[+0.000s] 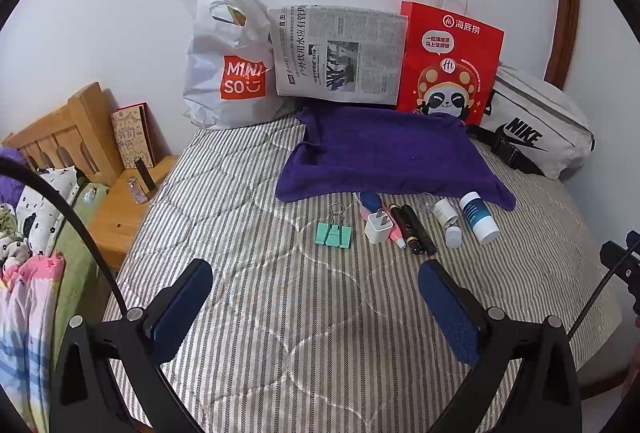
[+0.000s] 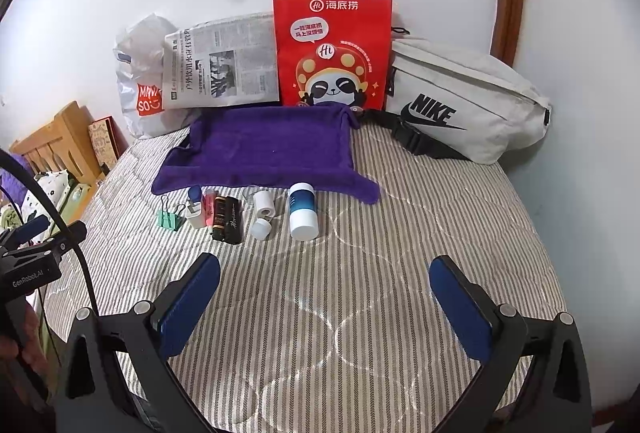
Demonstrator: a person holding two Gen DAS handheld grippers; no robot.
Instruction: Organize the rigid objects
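Note:
A row of small items lies on the striped bed in front of a purple towel point(image 1: 384, 157) point(image 2: 264, 153): a green binder clip point(image 1: 334, 235) point(image 2: 170, 220), a white charger plug point(image 1: 378, 227) point(image 2: 195, 215), a pink tube point(image 1: 394, 233) point(image 2: 209, 209), two black tubes point(image 1: 414, 229) point(image 2: 228, 219), a small white bottle point(image 1: 446, 215) point(image 2: 264, 211) and a white-and-blue bottle point(image 1: 478, 217) point(image 2: 303, 211). My left gripper point(image 1: 316, 275) hovers open short of the row. My right gripper point(image 2: 326, 269) is open too, nearer the blue bottle. Neither holds anything.
Against the wall stand a white Miniso bag point(image 1: 228, 65), a newspaper point(image 1: 340, 55), a red paper bag point(image 2: 332, 53) and a white Nike waist bag point(image 2: 464, 101). A wooden nightstand point(image 1: 120, 209) and clothes sit at the left. The bed's edge runs along the right.

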